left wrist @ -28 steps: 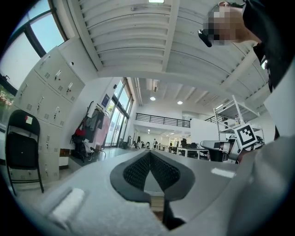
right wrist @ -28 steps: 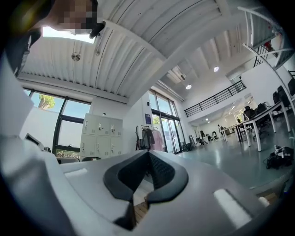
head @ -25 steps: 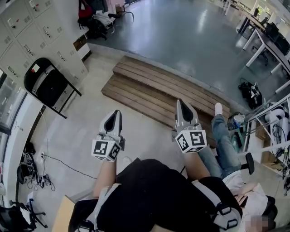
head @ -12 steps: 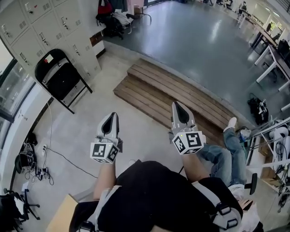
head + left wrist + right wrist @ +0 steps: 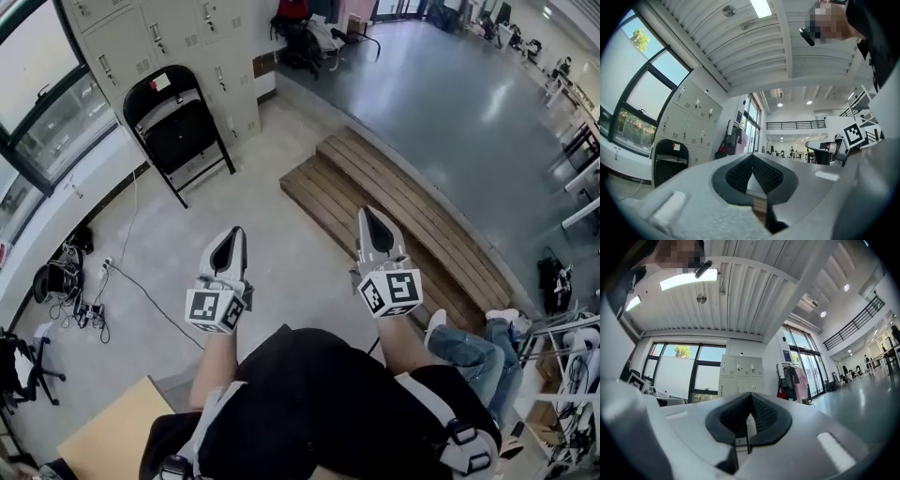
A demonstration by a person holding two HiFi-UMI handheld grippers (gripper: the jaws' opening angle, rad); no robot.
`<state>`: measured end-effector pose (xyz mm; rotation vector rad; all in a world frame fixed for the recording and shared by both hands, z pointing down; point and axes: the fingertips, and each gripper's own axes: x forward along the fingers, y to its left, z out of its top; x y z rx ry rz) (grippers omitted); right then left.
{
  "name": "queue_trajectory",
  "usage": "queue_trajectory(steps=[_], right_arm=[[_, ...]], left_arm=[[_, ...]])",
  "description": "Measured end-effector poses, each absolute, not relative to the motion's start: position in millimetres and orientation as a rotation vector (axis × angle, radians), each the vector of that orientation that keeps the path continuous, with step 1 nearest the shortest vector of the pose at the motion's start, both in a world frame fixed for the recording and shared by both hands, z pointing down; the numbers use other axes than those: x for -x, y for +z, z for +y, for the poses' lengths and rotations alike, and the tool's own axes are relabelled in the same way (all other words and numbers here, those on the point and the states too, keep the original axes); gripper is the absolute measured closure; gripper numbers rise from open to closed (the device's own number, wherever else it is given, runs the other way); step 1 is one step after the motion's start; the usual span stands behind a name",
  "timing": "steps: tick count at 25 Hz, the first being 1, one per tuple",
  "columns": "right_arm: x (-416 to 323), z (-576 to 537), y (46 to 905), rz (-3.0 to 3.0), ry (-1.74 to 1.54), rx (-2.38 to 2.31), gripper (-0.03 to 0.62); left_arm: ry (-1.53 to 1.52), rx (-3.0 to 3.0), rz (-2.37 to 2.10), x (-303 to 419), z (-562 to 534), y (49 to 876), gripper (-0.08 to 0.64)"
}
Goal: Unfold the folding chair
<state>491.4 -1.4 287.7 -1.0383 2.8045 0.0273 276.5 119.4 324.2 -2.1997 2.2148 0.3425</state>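
Note:
A black folding chair (image 5: 180, 127) leans folded against the grey lockers (image 5: 178, 37) at the upper left of the head view; it shows too in the left gripper view as the folding chair (image 5: 669, 164) at the lower left. Both grippers are held out in front of the person, well short of the chair. My left gripper (image 5: 231, 242) is shut with nothing in it, its jaws meeting at the tip (image 5: 751, 157). My right gripper (image 5: 368, 218) is also shut and empty, pointing toward the lockers (image 5: 740, 372).
A low wooden platform (image 5: 403, 220) with a step lies ahead to the right. Cables (image 5: 131, 281) and a power strip trail over the floor at left under the window. A coat rack with clothes and bags (image 5: 305, 33) stands past the lockers. A cardboard box (image 5: 108, 441) sits at bottom left.
The view has swung left: the folding chair and lockers moved from the far left toward the upper middle. Both grippers keep their place before the person, still shut.

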Motion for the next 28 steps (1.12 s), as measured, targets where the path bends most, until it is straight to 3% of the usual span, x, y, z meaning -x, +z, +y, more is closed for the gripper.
queue_trajectory(steps=[6, 18, 28], right_arm=[[-413.8, 16.0, 286.2, 2.854, 0.012, 0.870, 0.586], [-312.3, 44.4, 290.7, 2.940, -0.025, 0.576, 0.586], [-225.9, 26.1, 300.1, 2.990, -0.034, 0.387, 0.586]], left_arm=[[0.331, 2.050, 2.342, -212.3, 164.0, 324.4, 0.560], [0.343, 1.804, 2.529, -149.3, 229.9, 331.6, 0.560], [0.330, 1.650, 2.632, -90.3, 228.9, 339.1, 0.560]])
